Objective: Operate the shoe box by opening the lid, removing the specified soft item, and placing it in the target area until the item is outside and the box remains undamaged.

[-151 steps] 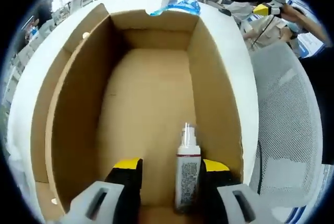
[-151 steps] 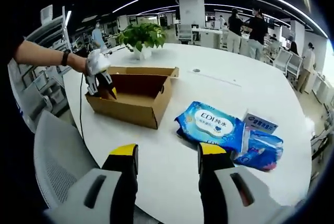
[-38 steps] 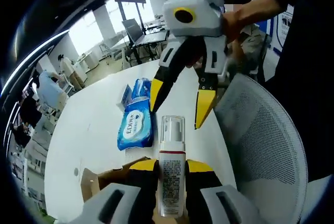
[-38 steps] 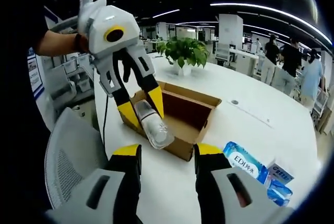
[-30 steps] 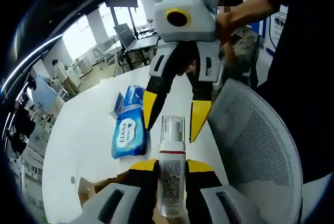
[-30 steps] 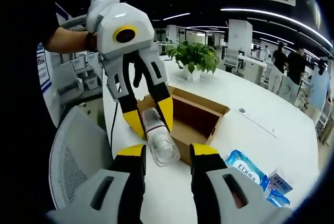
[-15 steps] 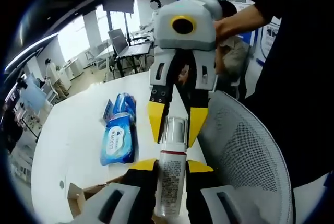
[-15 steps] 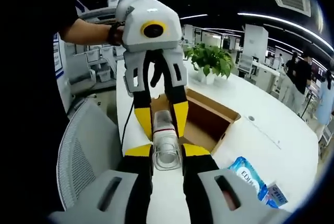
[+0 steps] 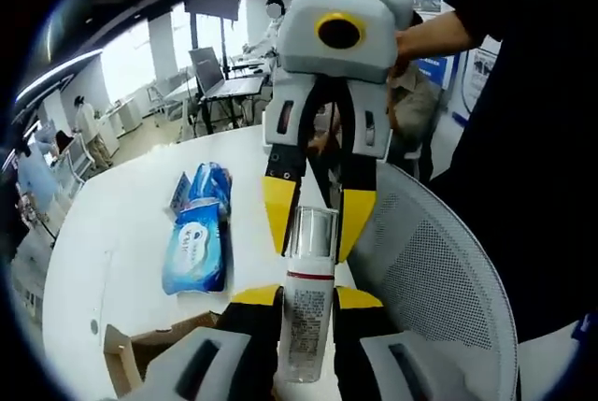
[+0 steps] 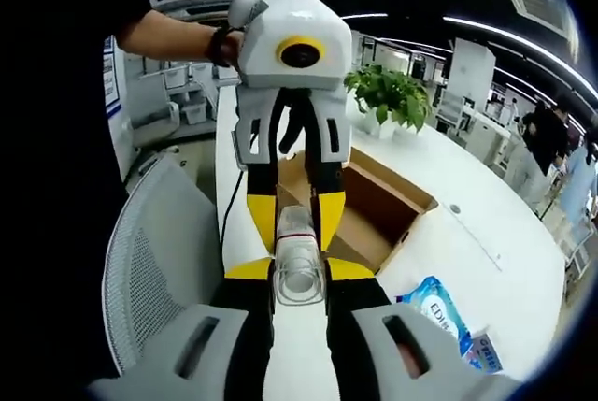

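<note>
standing between both pairs of jaws, the bottle [image 9: 305, 312] is the link in a hand-over: its long axis runs straight from the left gripper [image 9: 308, 300], closed on the labelled body at the bottom centre of the left gripper view, up to the right gripper [image 9: 318, 219], whose jaws sit tight on the clear cap. farther off, the open shoe box [image 10: 374, 209] and blue packs [image 9: 194, 242] lie on the white table [image 9: 112, 223].
</note>
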The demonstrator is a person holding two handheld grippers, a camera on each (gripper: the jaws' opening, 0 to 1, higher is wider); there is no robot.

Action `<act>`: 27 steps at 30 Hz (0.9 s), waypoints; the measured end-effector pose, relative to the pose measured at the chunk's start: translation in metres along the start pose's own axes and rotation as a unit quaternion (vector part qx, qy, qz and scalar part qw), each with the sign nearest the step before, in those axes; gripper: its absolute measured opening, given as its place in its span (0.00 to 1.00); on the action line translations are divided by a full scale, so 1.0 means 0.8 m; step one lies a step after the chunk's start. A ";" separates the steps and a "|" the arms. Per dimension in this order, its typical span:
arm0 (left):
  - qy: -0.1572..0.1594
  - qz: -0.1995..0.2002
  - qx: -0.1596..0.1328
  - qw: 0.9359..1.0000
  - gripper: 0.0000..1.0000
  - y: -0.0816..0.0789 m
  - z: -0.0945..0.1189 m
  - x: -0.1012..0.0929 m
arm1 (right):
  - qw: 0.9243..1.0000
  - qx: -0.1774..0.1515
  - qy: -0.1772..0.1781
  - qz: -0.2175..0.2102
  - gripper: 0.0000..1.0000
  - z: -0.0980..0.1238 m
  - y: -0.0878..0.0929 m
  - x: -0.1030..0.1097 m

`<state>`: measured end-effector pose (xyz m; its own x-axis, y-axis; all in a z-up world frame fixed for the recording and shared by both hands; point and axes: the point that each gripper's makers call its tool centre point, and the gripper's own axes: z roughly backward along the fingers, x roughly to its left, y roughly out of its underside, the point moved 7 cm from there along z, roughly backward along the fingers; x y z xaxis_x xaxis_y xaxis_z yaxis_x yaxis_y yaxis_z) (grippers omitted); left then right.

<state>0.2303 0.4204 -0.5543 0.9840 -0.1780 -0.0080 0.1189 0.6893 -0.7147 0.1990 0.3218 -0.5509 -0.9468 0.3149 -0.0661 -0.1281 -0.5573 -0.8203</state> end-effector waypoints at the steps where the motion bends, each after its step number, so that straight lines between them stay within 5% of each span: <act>1: -0.001 0.001 -0.002 1.000 0.22 0.000 0.000 0.000 | 1.000 -0.002 -0.001 -0.004 0.17 0.000 0.001 0.000; 19: -0.051 0.028 -0.040 0.998 0.28 -0.012 -0.008 0.015 | 0.999 0.006 0.023 -0.025 0.17 0.027 0.017 -0.012; 27: -0.097 0.080 -0.087 0.988 0.28 -0.011 0.007 0.018 | 0.999 0.014 0.035 -0.034 0.17 0.036 0.025 -0.018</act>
<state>0.2439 0.4158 -0.5442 0.9972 0.0741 -0.0082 -0.0487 0.5641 -0.8243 0.2015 0.2845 -0.5500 -0.9123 0.4062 -0.0510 -0.2015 -0.5539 -0.8078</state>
